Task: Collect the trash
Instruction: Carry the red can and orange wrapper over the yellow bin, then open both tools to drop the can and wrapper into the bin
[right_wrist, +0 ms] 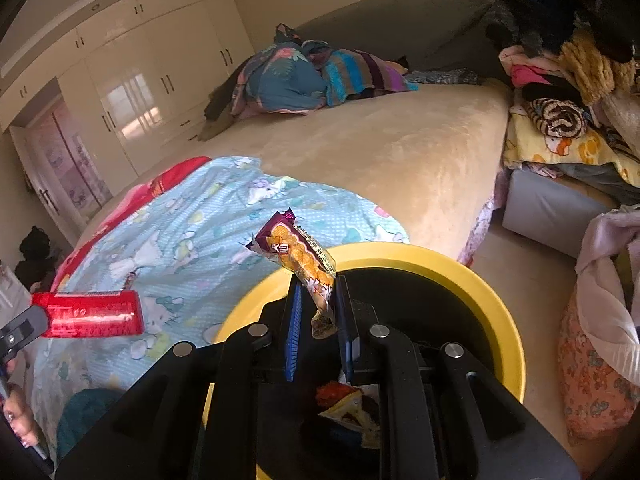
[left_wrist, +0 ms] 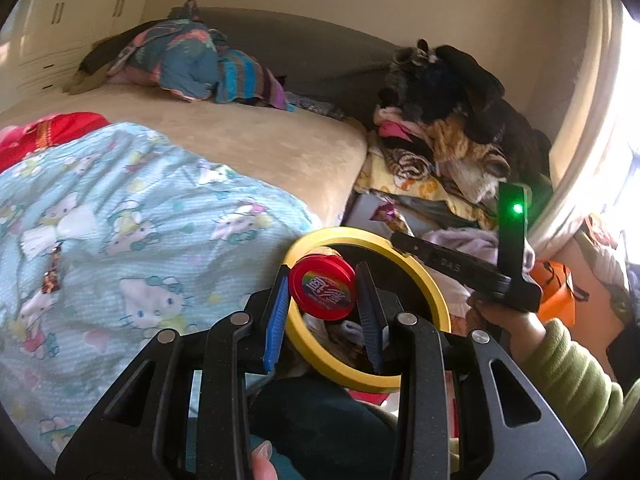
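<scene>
Both grippers reach forward and tilt downward over a yellow-rimmed bin [right_wrist: 460, 268] that stands on the floor beside the bed [right_wrist: 380, 148]. The left gripper [left_wrist: 326, 292] has its jaws clamped on a red tub [left_wrist: 322, 286], squeezing it by its sides so that the round red lid faces the camera; the tub hangs above the near part of the bin's opening. In the right wrist view the same tub shows side-on at the left edge, over the blue blanket [right_wrist: 200, 232]. The right gripper [right_wrist: 316, 304] has its jaws clamped on the lower end of a purple and orange wrapper [right_wrist: 298, 256], which sticks up and leans left above the bin's rim. Inside the bin, below the right gripper, lies some other trash [right_wrist: 352, 408]. From the left wrist view, the right gripper's black body sits just right of the bin, held by a hand [left_wrist: 508, 320] in a green sleeve [left_wrist: 580, 384]. A fingertip [left_wrist: 262, 460] shows at the bottom edge under the left gripper. Piled clothes [left_wrist: 448, 120] lie past the bin near the wall.
</scene>
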Available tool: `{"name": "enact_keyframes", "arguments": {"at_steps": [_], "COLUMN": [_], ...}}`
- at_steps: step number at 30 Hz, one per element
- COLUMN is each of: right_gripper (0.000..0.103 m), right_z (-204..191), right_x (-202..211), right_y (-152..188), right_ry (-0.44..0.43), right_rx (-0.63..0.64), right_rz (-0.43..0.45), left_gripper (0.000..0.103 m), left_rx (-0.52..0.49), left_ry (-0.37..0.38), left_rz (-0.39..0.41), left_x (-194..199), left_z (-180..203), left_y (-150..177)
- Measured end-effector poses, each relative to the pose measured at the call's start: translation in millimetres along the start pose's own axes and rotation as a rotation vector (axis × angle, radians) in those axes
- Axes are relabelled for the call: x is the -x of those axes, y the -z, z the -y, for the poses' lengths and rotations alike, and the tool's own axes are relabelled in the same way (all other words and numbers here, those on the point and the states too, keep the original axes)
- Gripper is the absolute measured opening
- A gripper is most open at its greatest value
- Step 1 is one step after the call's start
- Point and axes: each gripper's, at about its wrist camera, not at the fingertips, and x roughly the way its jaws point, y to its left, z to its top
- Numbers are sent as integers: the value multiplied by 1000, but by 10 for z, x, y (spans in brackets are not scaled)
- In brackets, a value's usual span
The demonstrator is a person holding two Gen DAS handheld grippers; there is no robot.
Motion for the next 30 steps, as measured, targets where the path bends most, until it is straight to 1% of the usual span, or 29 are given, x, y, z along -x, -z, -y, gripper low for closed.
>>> {"name": "enact_keyframes", "arguments": {"at_steps": [10,14,21,25,26,27,28,29,30], "right_gripper": [16,16,16,20,25,28,33,38,41], "right_z": [248,303,429,510,524,547,565,581,600], "right_x": [-96,-183,-296,-334,-344,-355,-357,-353,-342], "right_y": [92,157,245,283,290,297,301,301,297], "right_ry": [17,23,32,34,35,38,41,43,47], "right_rx": [-59,-67,-102,-132,-139,-150,-160,-167,-174], "right_rz": [-41,-72,-108,-123,-126,-132,-133,-130,-124], "left_gripper": [26,26,26,26,26,27,44,69,75], "left_rx": [-63,-71,-76,-50,-42,-34,-23,-10,3], "left_ry": [39,52,52,53,55,58,55,48,47], "left_rz": [-50,-75,-120,-154,-161,-168,-173,-167,-152], "left_x": [-242,-340,-563,-725,-763,-798,-837,-848,-829], "left_z": [289,349,395,368,365,360,340,312,282], "left_y": [109,156,222,235,234,232,225,216,212]}}
